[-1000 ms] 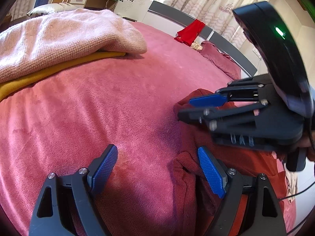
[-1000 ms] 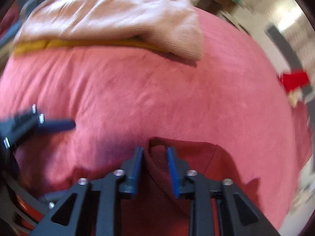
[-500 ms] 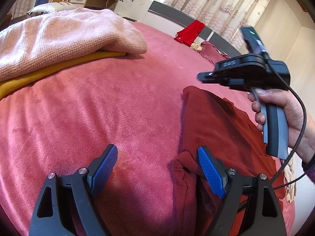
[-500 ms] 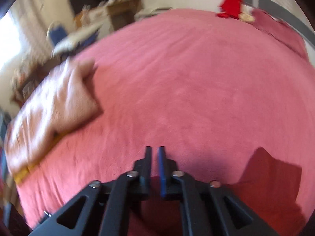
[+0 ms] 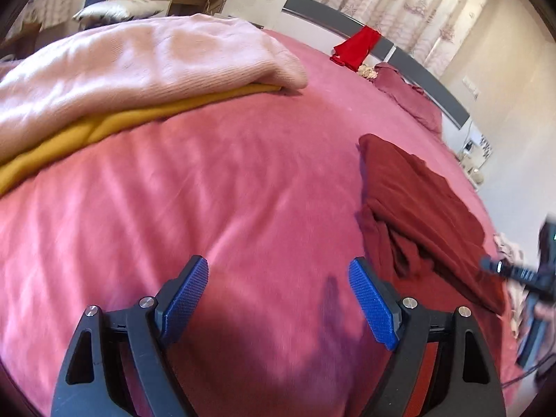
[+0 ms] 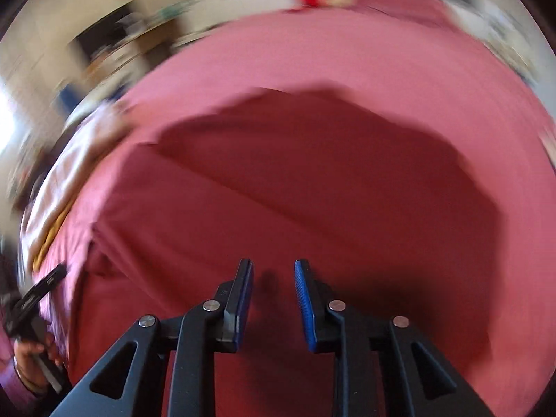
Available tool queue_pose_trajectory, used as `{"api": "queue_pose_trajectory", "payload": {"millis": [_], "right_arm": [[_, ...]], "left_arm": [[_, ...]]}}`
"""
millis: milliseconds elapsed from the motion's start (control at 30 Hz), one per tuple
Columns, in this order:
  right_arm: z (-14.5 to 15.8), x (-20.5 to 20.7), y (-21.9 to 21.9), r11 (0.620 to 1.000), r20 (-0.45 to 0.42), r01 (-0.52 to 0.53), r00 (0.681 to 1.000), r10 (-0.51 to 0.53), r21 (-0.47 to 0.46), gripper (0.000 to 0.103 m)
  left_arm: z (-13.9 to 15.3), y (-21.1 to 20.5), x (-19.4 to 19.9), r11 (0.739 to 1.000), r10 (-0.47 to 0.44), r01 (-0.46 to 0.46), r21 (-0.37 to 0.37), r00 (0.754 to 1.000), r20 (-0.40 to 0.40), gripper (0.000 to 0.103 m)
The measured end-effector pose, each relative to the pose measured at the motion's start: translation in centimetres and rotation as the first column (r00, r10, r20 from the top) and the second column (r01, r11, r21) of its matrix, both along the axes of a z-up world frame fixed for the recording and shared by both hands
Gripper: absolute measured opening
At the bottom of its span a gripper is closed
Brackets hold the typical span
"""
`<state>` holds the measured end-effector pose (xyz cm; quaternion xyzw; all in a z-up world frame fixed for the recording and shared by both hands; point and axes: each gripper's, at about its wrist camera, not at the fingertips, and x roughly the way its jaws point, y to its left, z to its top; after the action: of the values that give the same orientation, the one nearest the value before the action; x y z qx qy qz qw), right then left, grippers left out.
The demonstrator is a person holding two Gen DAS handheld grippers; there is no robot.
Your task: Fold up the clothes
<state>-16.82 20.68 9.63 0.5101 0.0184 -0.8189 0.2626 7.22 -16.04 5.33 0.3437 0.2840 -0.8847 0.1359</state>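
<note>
Right claw [image 6: 273,304] opening, nothing between pads, over blurred maroon garment [image 6: 312,180]; left claw [image 5: 278,300] spread, empty, possibly hovering.

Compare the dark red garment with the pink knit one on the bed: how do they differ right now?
The dark red garment lies alone on the bedspread, flat with a bunched near edge. The pink knit one is paler and bulkier, and lies on a mustard-yellow garment, nearer the far-left edge. Both rest on the bed, and neither gripper holds them.
</note>
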Motion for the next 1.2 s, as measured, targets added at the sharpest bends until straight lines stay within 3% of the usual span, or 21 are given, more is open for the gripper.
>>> {"api": "queue_pose_trajectory", "payload": {"millis": [67, 133, 233, 333, 433, 500, 567, 600, 667, 767, 833, 933, 1033, 1100, 1200], "right_arm": [[-1.1, 0.8, 5.6, 0.987, 0.067, 0.157, 0.986, -0.154, -0.041, 0.025], [-1.4, 2.3, 9.6, 0.959, 0.117, 0.242, 0.967, -0.226, -0.148, 0.025], [-0.9, 4.9, 11.5, 0.946, 0.092, 0.236, 0.971, -0.22, -0.222, 0.026], [-0.7, 5.1, 9.9, 0.958, 0.056, 0.165, 0.986, -0.156, -0.236, 0.028], [-2.3, 4.1, 8.9, 0.962, 0.057, 0.109, 0.994, -0.097, -0.25, 0.027], [-3.2, 2.2, 9.4, 0.967, 0.073, 0.169, 0.985, -0.158, -0.192, 0.024], [-3.5, 0.8, 11.3, 0.945, 0.113, 0.278, 0.959, -0.261, -0.171, 0.011], [-3.2, 0.7, 12.5, 0.916, 0.152, 0.331, 0.941, -0.303, -0.225, 0.013], [-1.5, 1.6, 13.5, 0.883, 0.135, 0.352, 0.936, -0.326, -0.31, 0.03], [1.0, 2.6, 12.0, 0.931, 0.02, 0.293, 0.955, -0.295, -0.216, 0.029], [1.6, 2.7, 12.9, 0.909, 0.001, 0.365, 0.928, -0.373, -0.199, 0.029], [1.1, 1.4, 15.5, 0.858, 0.094, 0.398, 0.916, -0.389, -0.324, 0.03], [0.8, -0.7, 15.9, 0.851, 0.164, 0.352, 0.936, -0.312, -0.39, 0.03], [0.0, -2.4, 15.7, 0.853, 0.248, 0.352, 0.93, -0.272, -0.385, 0.03], [-2.4, -4.6, 15.6, 0.818, 0.417, 0.396, 0.883, -0.214, -0.418, 0.03]], "left_arm": [[0.3, 0.8, 0.5, 1.0, -0.026, 0.026, 0.017, 1.0, -0.007, 0.085], [0.7, 2.1, 0.0, 0.994, -0.088, 0.089, 0.056, 0.996, -0.029, 0.085], [1.2, 4.4, -2.1, 0.98, -0.183, 0.185, 0.071, 0.983, -0.032, 0.085], [0.9, 5.8, -5.2, 0.976, -0.219, 0.219, 0.014, 0.976, -0.004, 0.085], [-0.2, 5.5, -7.0, 0.971, -0.189, 0.204, -0.127, 0.974, 0.123, 0.085], [-0.5, 5.3, -7.0, 0.948, -0.177, 0.219, -0.229, 0.966, 0.19, 0.085], [0.2, 4.8, -5.8, 0.931, -0.178, 0.235, -0.278, 0.96, 0.217, 0.085], [0.8, 4.4, -5.2, 0.931, -0.17, 0.226, -0.287, 0.963, 0.209, 0.085], [2.4, 3.5, -4.9, 0.944, -0.129, 0.164, -0.287, 0.982, 0.137, 0.085], [4.8, 2.5, -7.4, 0.963, -0.102, 0.104, -0.248, 0.995, 0.021, 0.085], [5.8, 2.6, -10.8, 0.962, -0.133, 0.131, -0.238, 0.991, 0.007, 0.085], [5.7, 4.0, -15.6, 0.939, -0.194, 0.197, -0.283, 0.98, 0.04, 0.085], [3.5, 5.5, -18.9, 0.931, -0.235, 0.26, -0.257, 0.964, 0.122, 0.085], [1.3, 5.7, -19.8, 0.942, -0.205, 0.245, -0.231, 0.961, 0.184, 0.085], [0.4, 6.6, -19.1, 0.926, -0.189, 0.217, -0.31, 0.975, 0.116, 0.086]]}}
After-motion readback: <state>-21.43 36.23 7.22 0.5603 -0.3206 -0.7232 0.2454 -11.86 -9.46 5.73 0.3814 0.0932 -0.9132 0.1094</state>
